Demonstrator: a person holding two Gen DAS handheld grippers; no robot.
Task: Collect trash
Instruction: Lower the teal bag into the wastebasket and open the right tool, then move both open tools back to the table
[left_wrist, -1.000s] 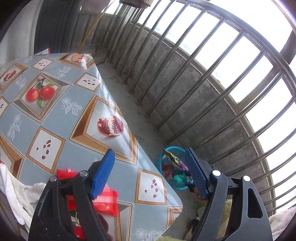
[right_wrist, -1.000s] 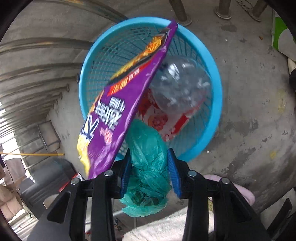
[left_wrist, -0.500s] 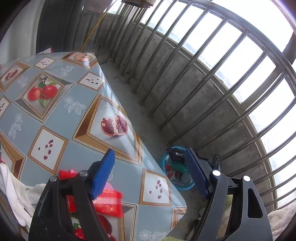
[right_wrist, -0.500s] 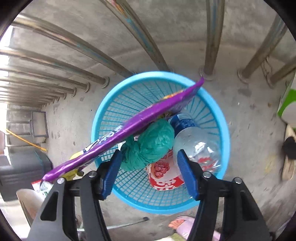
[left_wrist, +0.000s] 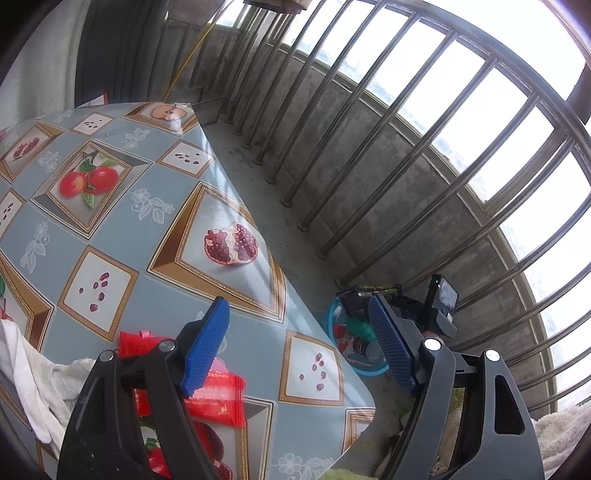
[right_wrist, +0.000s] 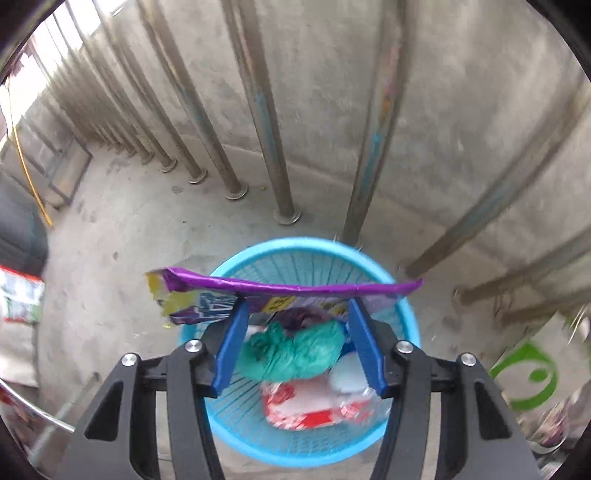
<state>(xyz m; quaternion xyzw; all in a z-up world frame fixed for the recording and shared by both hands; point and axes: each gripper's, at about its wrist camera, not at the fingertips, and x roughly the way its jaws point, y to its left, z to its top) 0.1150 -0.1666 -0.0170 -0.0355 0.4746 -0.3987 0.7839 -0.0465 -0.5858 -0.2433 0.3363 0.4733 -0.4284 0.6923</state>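
Left wrist view: set low and close over the table (left_wrist: 110, 229), looking obliquely down along its fingers across the tabletop toward the balcony railing (left_wrist: 406, 155). Right wrist view: directed steeply downward from above the blue basket (right_wrist: 406, 321), with floor and railing posts beyond. Both views share the basket (left_wrist: 334, 314), distant in the left and near in the right.

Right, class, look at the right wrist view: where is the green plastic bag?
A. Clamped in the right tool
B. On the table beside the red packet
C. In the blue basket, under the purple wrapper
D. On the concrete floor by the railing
C: the green plastic bag lies in the blue basket, below the purple wrapper that spans its rim.
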